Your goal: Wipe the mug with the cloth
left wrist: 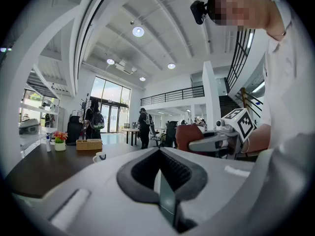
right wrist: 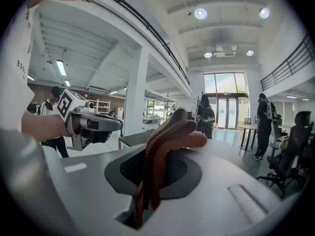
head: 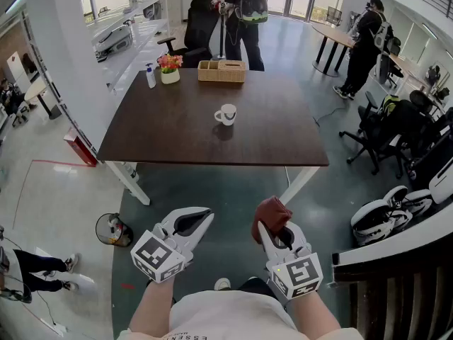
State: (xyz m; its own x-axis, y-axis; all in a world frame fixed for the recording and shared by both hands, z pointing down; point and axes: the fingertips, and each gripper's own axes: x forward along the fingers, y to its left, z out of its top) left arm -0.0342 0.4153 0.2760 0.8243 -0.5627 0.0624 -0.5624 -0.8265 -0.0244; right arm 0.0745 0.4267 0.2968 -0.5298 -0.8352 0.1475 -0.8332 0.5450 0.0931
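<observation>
- Setting: open-plan office in a tall, double-height hall.
- Dark desk (head: 177,140) on white legs, with a wooden organiser (head: 221,71) and a flower pot (head: 170,69) on it.
- Black swivel chairs (head: 386,129) at right, round meeting table (head: 336,35) beyond.
- Glass entrance doors (right wrist: 227,113), balcony railing (right wrist: 290,65), round ceiling lights (right wrist: 200,14).
- People with backpacks (head: 244,9) standing about.

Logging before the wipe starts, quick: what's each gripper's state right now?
Left gripper: closed, nothing between its jaws.
Right gripper: closed on the reddish-brown cloth.

The mug (head: 226,114) stands on the table (head: 163,137) before the box (head: 221,71), cloth (head: 272,211) in the right claw (head: 269,231).
</observation>
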